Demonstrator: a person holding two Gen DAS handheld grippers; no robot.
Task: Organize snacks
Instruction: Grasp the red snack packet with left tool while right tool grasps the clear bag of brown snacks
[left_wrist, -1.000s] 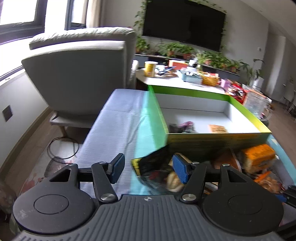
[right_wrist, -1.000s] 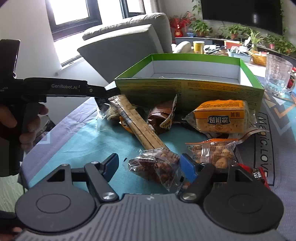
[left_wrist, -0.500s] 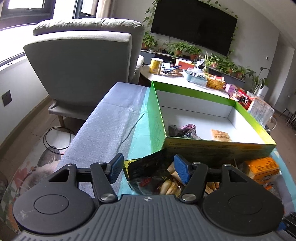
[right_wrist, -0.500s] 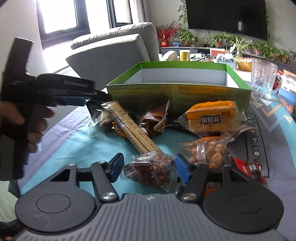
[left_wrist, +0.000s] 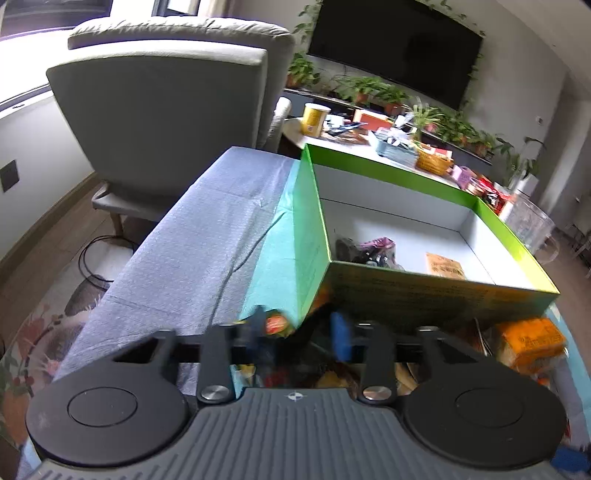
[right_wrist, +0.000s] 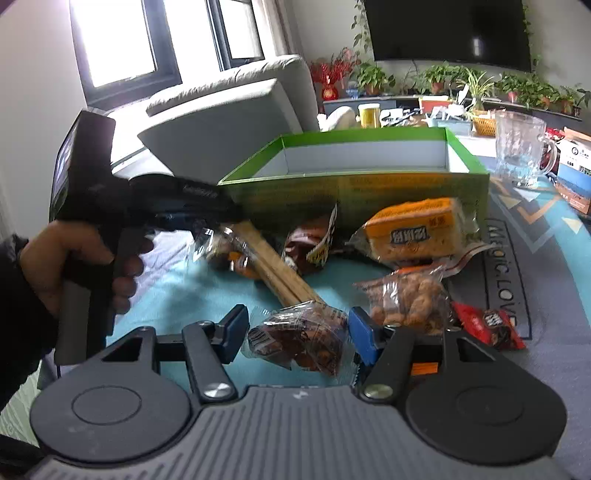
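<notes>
Two crinkly clear snack packets (right_wrist: 299, 341), glossy rectangular green cardboard box (right_wrist: 354, 192), ribbed grey tool (right_wrist: 295, 338)

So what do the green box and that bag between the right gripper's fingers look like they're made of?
Green box: looks like printed cardboard, slightly glossy green outside and matte white inside, with thin straight walls and crisp folded corners. Bag between the right gripper fingers: thin clear plastic film, probably; it crinkles, catches glare, and shows the brown snacks inside.
</notes>
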